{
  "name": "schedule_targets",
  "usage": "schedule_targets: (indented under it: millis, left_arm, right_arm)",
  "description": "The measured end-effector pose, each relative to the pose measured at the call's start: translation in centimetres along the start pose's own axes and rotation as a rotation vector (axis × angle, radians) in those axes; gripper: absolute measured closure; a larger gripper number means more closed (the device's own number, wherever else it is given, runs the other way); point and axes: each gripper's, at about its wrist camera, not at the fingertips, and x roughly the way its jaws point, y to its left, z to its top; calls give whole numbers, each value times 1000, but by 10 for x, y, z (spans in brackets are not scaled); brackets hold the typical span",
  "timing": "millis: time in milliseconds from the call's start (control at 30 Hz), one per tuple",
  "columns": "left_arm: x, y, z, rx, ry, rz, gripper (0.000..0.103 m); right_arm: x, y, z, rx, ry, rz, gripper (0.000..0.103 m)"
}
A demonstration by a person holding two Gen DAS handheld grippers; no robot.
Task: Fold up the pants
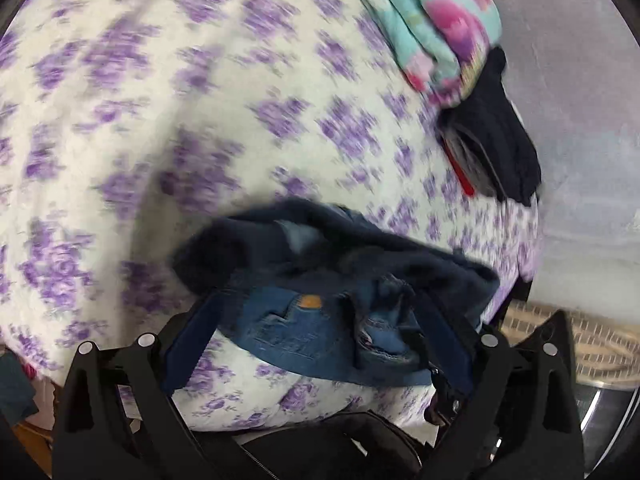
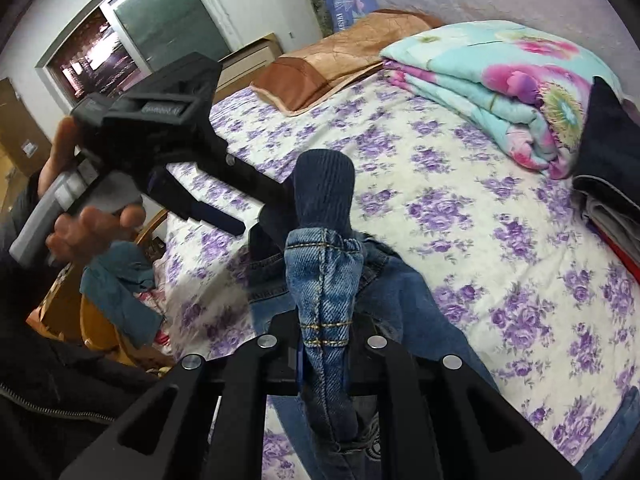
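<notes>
Blue jeans (image 1: 304, 320) with a dark lining lie bunched on the bed with the purple-flowered sheet (image 1: 200, 120). My left gripper (image 1: 316, 308) is open, its blue-padded fingers (image 1: 192, 336) on either side of the bunched waist. In the right wrist view the left gripper (image 2: 248, 212) reaches in from the left, fingers apart beside the fabric. My right gripper (image 2: 320, 356) is shut on the jeans' waistband (image 2: 324, 280), which stands up between its fingers.
A folded turquoise quilt with pink flowers (image 2: 500, 84) and a stack of dark folded clothes (image 2: 608, 168) lie along the wall side. A brown pillow (image 2: 332, 64) lies at the bed's head. A chair with clothes (image 2: 116, 280) stands left of the bed.
</notes>
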Motion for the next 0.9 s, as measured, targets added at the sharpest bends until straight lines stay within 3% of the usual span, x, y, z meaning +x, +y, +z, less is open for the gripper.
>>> schedule_targets:
  millis: [133,200,300,433,500,533,600,667,700,800,867,900]
  left_arm:
    - [-12,16,6,-44,-45,13,9]
    - [-7,18,8,-44,-22,23,9]
    - [9,16,6,-25,9,52,9]
    - [24,11,-5,16,46,75,9]
    - [28,7,-10,74,33,133,9]
    - [32,7,-12,97,33,176,9]
    - [37,7,-16,151,-11,329,9]
    - [42,7,-21,220,-53,434,9]
    - [43,8,-22,234,-56,446,9]
    - [49,12,-26,262,-66,483,7]
    - [49,14,-26,250,-78,484,6]
    - [49,14,-26,236,-81,481,6]
  right_arm:
    - [16,29,-3,-78,50,90,89]
    - [41,44,-9,-115,112,125,89]
    - [82,55,-20,-155,203,92,85]
    - [103,39,-26,-47,199,99,67]
    - [92,34,-26,-20,184,126,65]
    - [80,28,-25,8,164,138,58]
    - [50,9,-29,68,117,136,51]
    - [3,-20,-40,139,17,43,40]
    - [-14,-34,-46,174,-19,-10,40]
    - [-70,-101,-81,386,-100,-396,40]
    - [-87,-146,-106,530,-69,-652,40]
    - [-91,-160,-115,576,-55,-720,40]
